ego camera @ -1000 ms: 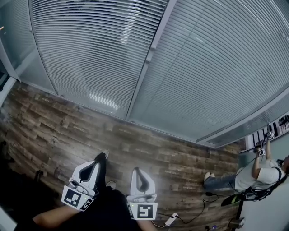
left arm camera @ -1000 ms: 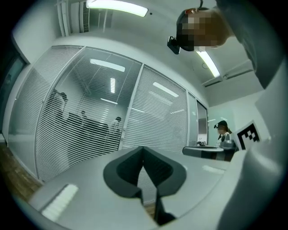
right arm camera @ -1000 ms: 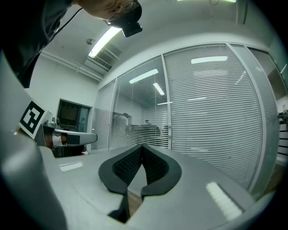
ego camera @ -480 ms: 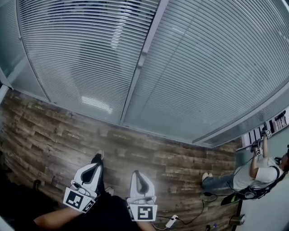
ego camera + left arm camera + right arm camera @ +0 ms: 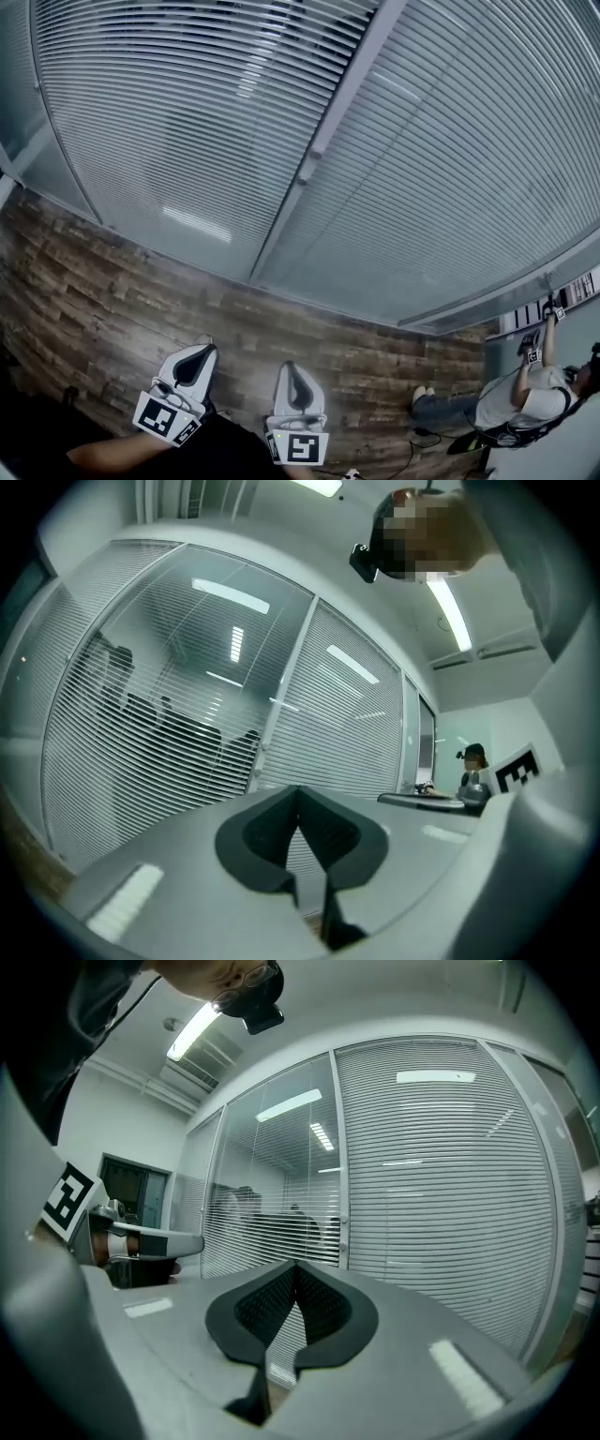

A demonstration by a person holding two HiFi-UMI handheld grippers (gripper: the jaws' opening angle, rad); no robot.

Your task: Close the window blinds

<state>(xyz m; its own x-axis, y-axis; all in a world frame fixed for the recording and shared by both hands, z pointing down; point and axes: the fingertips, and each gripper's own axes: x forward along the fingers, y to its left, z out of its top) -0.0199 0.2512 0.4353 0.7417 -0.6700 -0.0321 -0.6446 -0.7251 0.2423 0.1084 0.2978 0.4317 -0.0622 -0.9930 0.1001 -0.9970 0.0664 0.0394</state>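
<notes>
Holds the left gripper (image 5: 197, 356) low and well short of the frame post (image 5: 328, 131), tip aimed toward the post's foot, with the claw pinched together on nothing. Holds the right gripper (image 5: 295, 373) just beside it, nearer the post's line, likewise pressed closed and empty. Carries a marker cube (image 5: 167, 416) at the rear of each gripper, on the end away from the post. Shows a bare forearm (image 5: 108, 455) trailing behind the left one, farther still from the post.

Stands over a wooden plank floor (image 5: 112, 281) that runs along the post's foot. Faces the window blinds (image 5: 169, 122), hung on both sides of the post, well apart from both grippers and untouched by either. Lets dark figures show dimly through the slats left of the post in the gripper views; looks paler and denser right of the post.

Counts, in the head view: two grippers in hand, two slatted blind panels, one post between them, and one other person (image 5: 516, 403) far to the right of the post, down on the floor with both arms raised toward the wall.
</notes>
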